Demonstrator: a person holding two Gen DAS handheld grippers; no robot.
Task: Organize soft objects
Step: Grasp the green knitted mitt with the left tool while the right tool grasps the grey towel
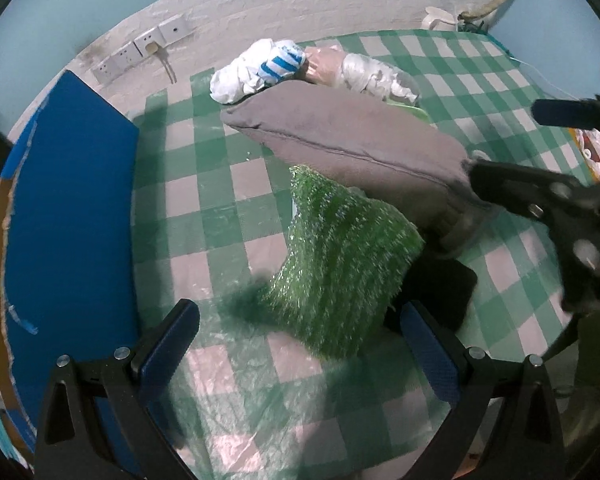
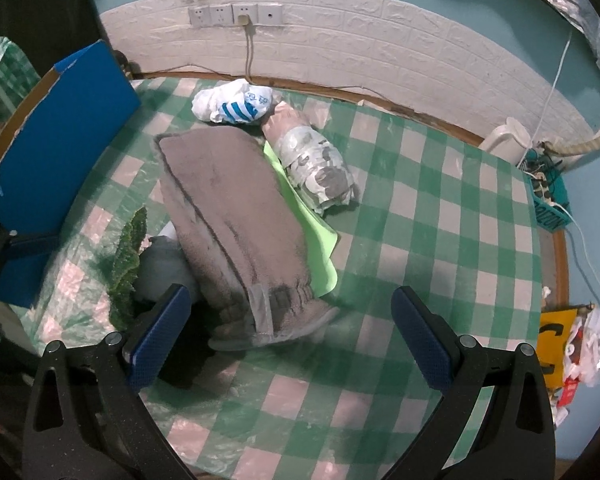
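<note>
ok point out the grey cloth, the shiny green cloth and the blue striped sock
grey cloth (image 2: 228, 208), right wrist view, middle of its folded top.
shiny green cloth (image 1: 340, 264), left wrist view, centre of its tinselly face.
blue striped sock (image 1: 282, 63), left wrist view, on the stripes.

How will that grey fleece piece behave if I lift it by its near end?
The grey fleece will probably flop: it drapes over the pile beneath it, with no stiffness showing. It looks thick and folded, so likely bulky rather than heavy. Its plush nap should grip well, though the green sheet under its edge may drag along.
</note>
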